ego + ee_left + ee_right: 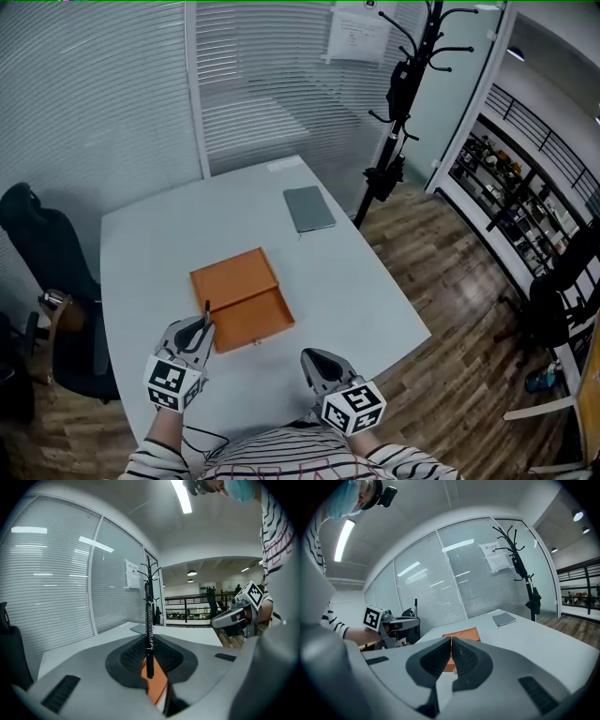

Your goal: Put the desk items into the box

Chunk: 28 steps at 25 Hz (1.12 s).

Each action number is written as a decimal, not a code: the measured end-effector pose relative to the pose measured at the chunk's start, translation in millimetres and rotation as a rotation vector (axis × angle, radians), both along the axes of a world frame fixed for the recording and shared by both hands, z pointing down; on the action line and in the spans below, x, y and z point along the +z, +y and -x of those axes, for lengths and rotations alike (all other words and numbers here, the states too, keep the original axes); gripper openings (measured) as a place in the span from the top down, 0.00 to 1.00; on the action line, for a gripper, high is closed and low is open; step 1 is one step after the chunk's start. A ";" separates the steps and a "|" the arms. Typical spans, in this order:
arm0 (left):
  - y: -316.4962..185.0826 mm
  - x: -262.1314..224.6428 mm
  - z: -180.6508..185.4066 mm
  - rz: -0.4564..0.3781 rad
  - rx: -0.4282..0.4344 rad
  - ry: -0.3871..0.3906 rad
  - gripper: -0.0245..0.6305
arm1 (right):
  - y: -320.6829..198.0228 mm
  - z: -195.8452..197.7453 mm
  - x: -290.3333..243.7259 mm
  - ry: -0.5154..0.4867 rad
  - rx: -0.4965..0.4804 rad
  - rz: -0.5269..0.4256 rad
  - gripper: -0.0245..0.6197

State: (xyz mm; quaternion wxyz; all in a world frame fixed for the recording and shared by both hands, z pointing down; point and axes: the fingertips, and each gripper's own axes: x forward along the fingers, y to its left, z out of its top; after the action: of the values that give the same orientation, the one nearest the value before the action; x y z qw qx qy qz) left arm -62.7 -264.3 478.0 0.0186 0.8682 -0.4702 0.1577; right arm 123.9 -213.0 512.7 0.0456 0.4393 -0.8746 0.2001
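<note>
Black marker [149,634] upright in left claw [150,665], open orange box [242,300] nearby, grey notebook [308,208] beyond.

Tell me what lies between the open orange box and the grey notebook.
Nothing: the head view shows only bare white tabletop between orange box and grey notebook.

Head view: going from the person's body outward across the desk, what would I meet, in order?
Right claw, closed and empty → orange box → grey notebook → white slip at the desk's far edge. The left claw, gripping a black marker, overlaps the box's near end, so it's left out.
</note>
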 end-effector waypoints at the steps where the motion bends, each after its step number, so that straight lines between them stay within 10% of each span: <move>1: -4.9 1.3 -3.6 0.006 0.007 -0.020 0.88 | -2.9 -3.4 0.3 -0.001 0.001 0.001 0.92; 28: -80.1 126.0 -40.0 0.249 0.096 -0.401 0.88 | -35.4 -39.8 13.0 -0.018 -0.017 0.020 0.92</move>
State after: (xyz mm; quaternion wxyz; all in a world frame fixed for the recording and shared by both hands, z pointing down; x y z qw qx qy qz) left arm -22.7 -344.5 604.0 0.0242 0.8319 -0.3995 0.3843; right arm 163.7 -248.4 525.7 0.0436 0.4293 -0.8768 0.2123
